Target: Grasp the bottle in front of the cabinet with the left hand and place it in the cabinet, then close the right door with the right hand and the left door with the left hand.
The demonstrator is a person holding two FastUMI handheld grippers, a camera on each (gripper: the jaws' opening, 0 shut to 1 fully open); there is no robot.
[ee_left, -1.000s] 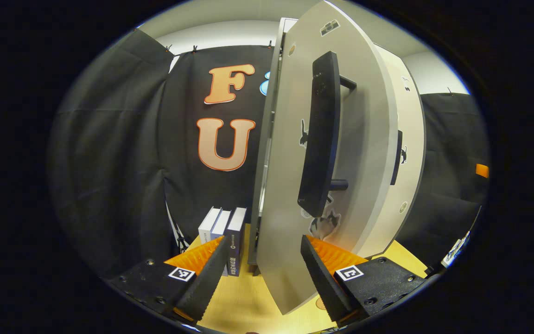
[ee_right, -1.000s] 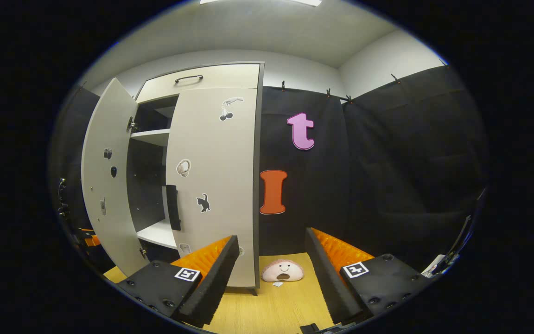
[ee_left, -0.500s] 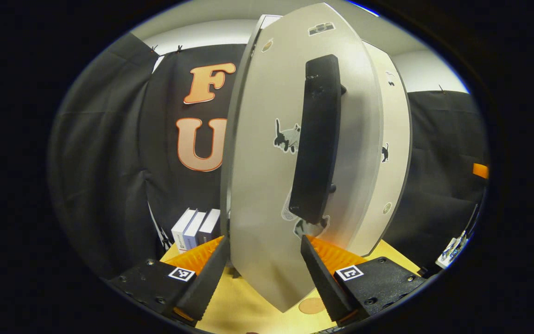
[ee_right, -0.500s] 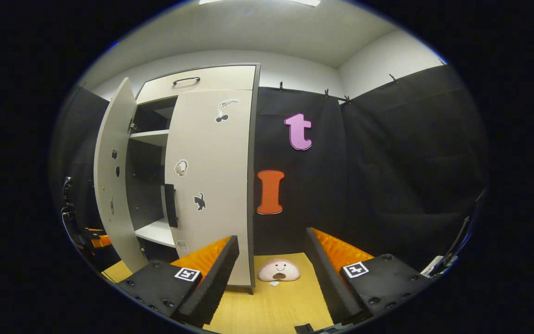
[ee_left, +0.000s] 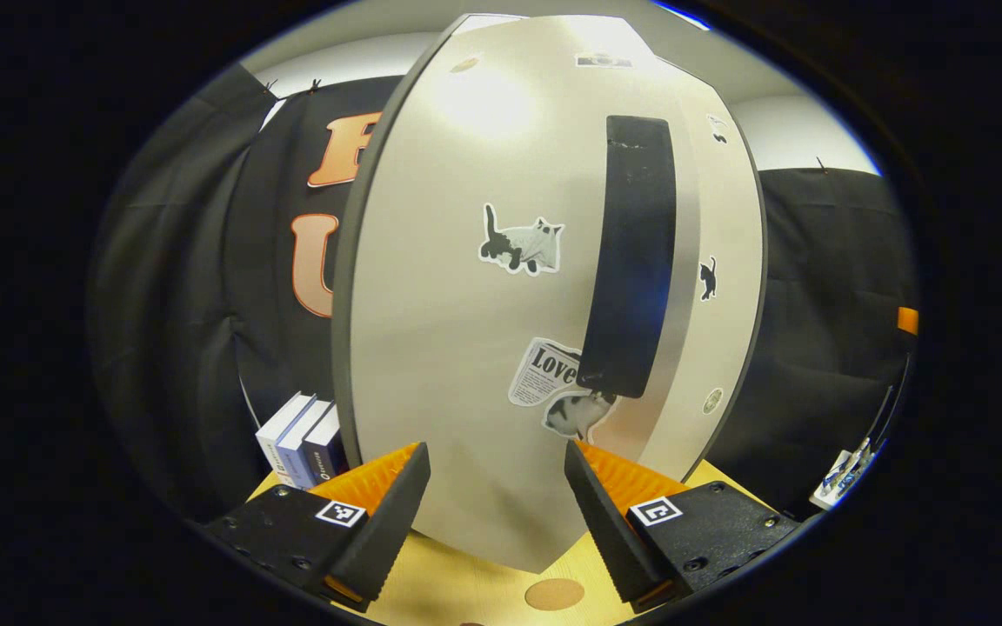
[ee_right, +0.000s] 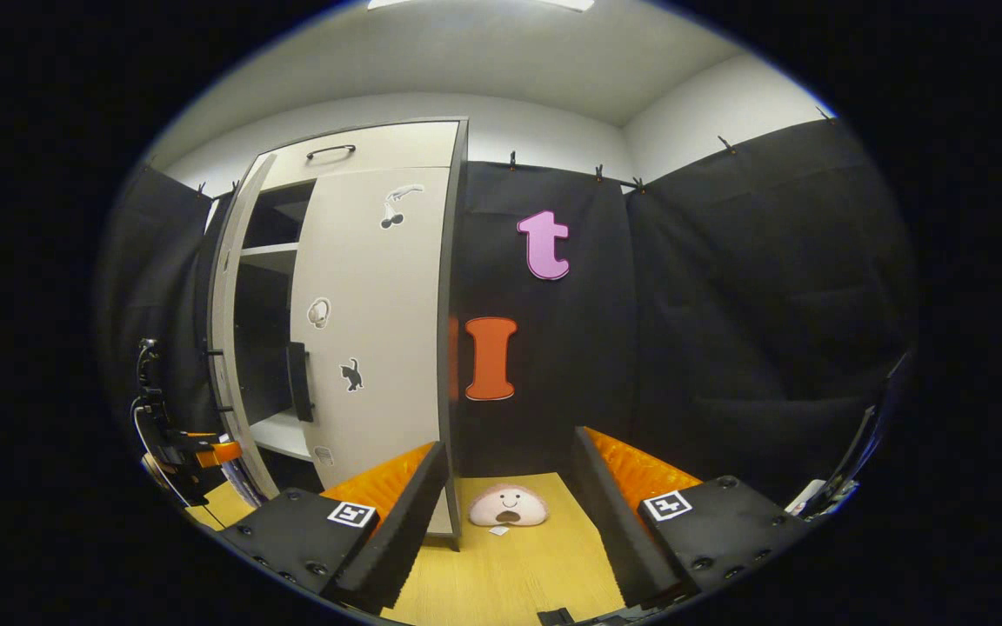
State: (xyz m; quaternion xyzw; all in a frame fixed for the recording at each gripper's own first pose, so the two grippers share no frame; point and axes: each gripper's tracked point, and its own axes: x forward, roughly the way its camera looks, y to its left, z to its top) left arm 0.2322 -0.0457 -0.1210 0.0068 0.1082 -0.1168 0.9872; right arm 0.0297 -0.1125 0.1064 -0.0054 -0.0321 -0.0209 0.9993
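Black cloth walls ring the booth; wood surface (ee_right: 518, 565) below. My left gripper (ee_left: 494, 487), fingers apart and empty, faces the left door (ee_left: 466, 348) directly ahead and very near, its handle (ee_left: 636, 261) vertical, up and right of me. Door looks part-open in the right gripper view (ee_right: 236, 348); right door (ee_right: 370, 330) shut. Right gripper (ee_right: 508, 496) apart, idle. Bottle not identifiable.

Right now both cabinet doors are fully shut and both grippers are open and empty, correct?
Not quite. The right door is shut, but the left door is ajar in the right gripper view, a shelf visible behind it. Both the left gripper and right gripper are open and empty.
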